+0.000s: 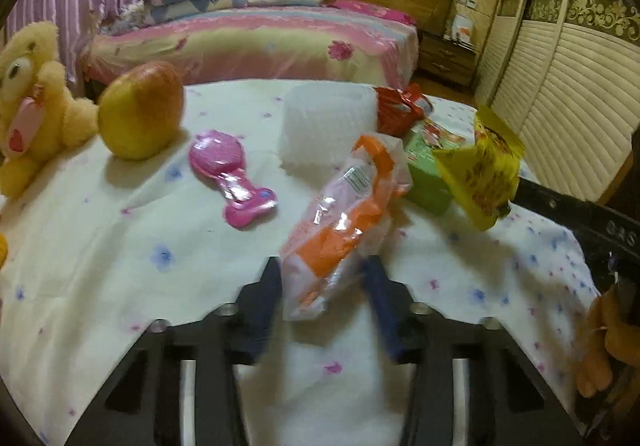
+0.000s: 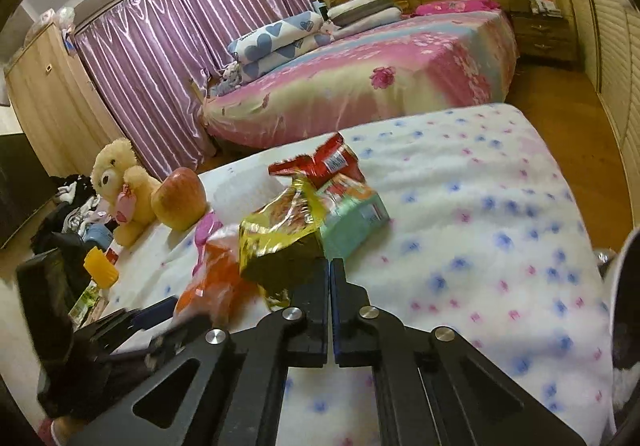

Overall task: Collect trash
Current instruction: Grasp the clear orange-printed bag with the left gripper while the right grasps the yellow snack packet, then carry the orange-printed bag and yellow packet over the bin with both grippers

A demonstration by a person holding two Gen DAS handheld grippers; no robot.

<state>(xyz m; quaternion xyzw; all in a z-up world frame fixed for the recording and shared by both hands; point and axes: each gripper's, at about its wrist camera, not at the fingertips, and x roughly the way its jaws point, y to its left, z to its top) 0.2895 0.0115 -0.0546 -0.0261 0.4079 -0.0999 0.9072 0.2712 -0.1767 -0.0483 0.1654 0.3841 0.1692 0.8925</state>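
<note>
The near and right parts of the flowered sheet (image 2: 500, 230) lie open, with room for a gripper to pass. Farther in, things crowd together: a green box (image 1: 426, 182), a red wrapper (image 1: 400, 108) and a white foam block (image 1: 324, 126) sit close to one another, with only narrow gaps between them. To the left stand a pink toy (image 1: 232, 178), an apple (image 1: 140, 114) and a plush bear (image 1: 32, 106), with bare sheet between toy and apple.
</note>
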